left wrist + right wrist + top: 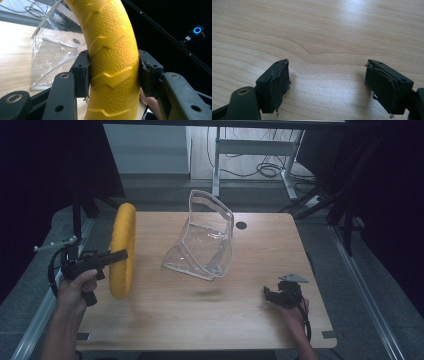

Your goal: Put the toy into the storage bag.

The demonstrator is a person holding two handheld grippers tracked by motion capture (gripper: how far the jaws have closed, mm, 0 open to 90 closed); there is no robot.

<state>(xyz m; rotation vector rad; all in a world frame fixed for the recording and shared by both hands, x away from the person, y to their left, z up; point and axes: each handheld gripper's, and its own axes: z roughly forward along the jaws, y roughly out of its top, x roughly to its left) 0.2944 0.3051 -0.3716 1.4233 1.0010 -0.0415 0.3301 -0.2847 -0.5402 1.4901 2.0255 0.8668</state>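
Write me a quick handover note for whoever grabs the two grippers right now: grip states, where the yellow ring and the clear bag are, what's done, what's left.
Left gripper: shut on the yellow ring, held upright above the table's left side.
Right gripper: open, empty, low over bare wood near the front right.
Clear bag: stands mid-table, mouth open at the top, nobody holding it.
Done: ring picked up.
Left, most likely: steady the bag with the right gripper, carry the ring over and put it in. The bag looks floppy, so go gently.

Dim, dark-edged high view; glare whitens the table [352, 10] in both gripper views, perhaps from overhead light.
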